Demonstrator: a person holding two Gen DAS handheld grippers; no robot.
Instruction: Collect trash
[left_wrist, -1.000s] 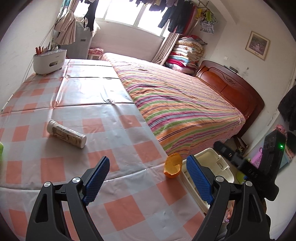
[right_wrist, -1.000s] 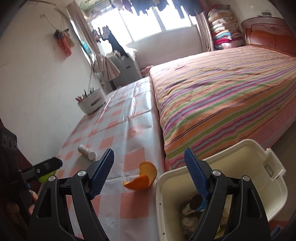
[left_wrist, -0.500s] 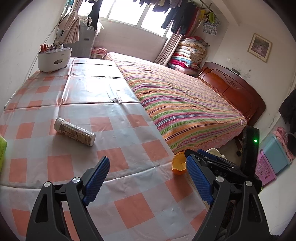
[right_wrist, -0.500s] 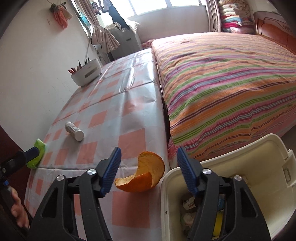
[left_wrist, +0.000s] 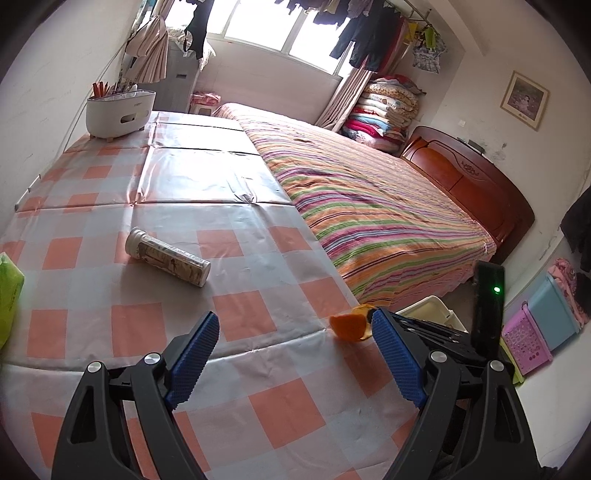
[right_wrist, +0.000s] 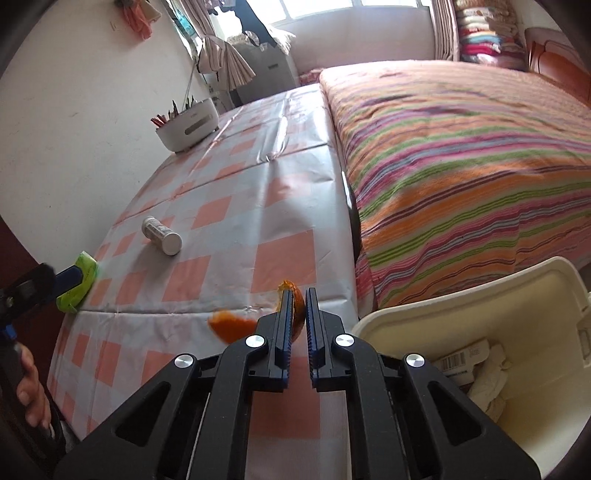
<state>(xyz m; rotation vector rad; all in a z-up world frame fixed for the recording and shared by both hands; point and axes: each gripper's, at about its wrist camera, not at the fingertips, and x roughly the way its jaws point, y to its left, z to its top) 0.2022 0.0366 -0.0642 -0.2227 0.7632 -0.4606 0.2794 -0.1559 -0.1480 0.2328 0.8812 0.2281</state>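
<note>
The right tongs (right_wrist: 298, 308) were clamped on the peel (right_wrist: 236, 326) at the table (right_wrist: 280, 206) edge; the left tongs (left_wrist: 295, 354) gaped apart.

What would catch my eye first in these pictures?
The right hand-held gripper pinched on an orange peel at the checked table's near edge. Beside it stands a cream trash bin with paper scraps; behind, a bright striped bed.
</note>
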